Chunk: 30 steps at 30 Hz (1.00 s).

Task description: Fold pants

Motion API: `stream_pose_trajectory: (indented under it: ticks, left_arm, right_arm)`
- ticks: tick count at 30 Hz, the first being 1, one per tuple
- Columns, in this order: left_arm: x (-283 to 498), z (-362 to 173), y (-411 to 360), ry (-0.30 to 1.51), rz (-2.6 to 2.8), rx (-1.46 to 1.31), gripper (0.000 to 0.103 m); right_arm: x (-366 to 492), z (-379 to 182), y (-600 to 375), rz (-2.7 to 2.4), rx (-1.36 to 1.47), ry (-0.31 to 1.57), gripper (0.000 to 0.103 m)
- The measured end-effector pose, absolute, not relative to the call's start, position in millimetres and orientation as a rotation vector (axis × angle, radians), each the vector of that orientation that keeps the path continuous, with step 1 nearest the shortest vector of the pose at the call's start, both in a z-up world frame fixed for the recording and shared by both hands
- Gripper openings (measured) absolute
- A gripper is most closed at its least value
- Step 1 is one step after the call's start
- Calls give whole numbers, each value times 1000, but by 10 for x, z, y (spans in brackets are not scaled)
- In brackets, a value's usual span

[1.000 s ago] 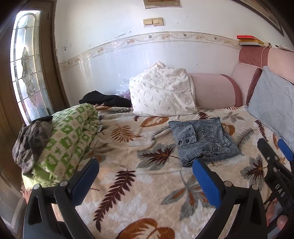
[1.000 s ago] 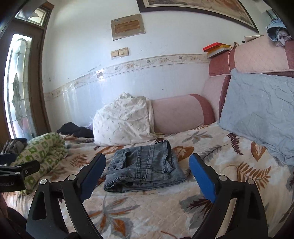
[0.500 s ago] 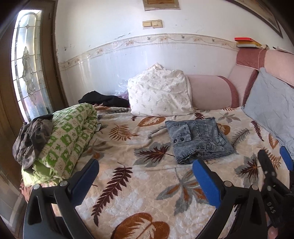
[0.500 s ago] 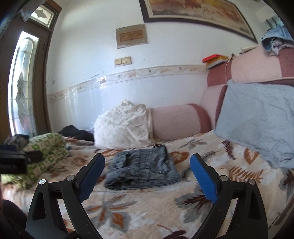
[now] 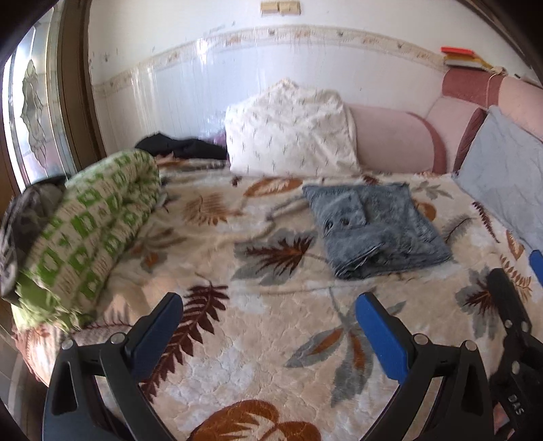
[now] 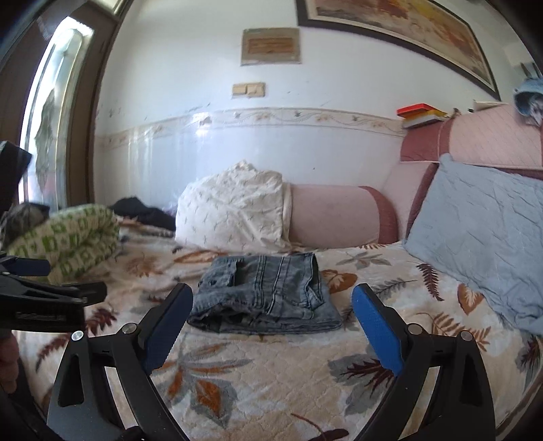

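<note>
I am in a home bedroom: a bed (image 6: 271, 380) with a leaf-print blanket, pillows (image 6: 234, 210), a padded headboard (image 6: 492, 139), and a framed picture (image 6: 390, 20).

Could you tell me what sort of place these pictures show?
Probably a bedroom at home: a bed under a leaf-print blanket, pillows by a padded headboard, and folded grey jeans on the blanket.

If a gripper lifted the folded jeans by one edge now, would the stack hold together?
Probably not: the folded jeans lie as loose layers with open edges at the front, so they would likely sag and unfold. Denim looks thick, so fairly heavy for its size. Pushed across the fuzzy bedspread, it would likely drag and bunch.
</note>
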<state>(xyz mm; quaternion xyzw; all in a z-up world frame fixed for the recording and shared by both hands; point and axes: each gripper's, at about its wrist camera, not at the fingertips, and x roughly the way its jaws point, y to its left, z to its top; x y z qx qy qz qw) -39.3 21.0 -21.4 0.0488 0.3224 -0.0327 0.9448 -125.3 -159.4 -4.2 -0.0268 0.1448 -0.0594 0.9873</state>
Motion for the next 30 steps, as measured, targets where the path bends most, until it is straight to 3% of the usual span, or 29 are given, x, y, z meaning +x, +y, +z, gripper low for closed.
stream_pose_trajectory:
  ticks: [13, 25, 30]
  left_arm:
    - [-112, -576, 305, 739, -42, 88, 103]
    - [-81, -384, 286, 722, -16, 107, 103]
    - [47, -289, 158, 728, -16, 126, 103]
  right_arm:
    - [-1042, -182, -1593, -119, -45, 358, 96]
    - [-626, 196, -1677, -92, -69, 302, 96]
    - [-483, -43, -1844, -94, 8, 377, 96]
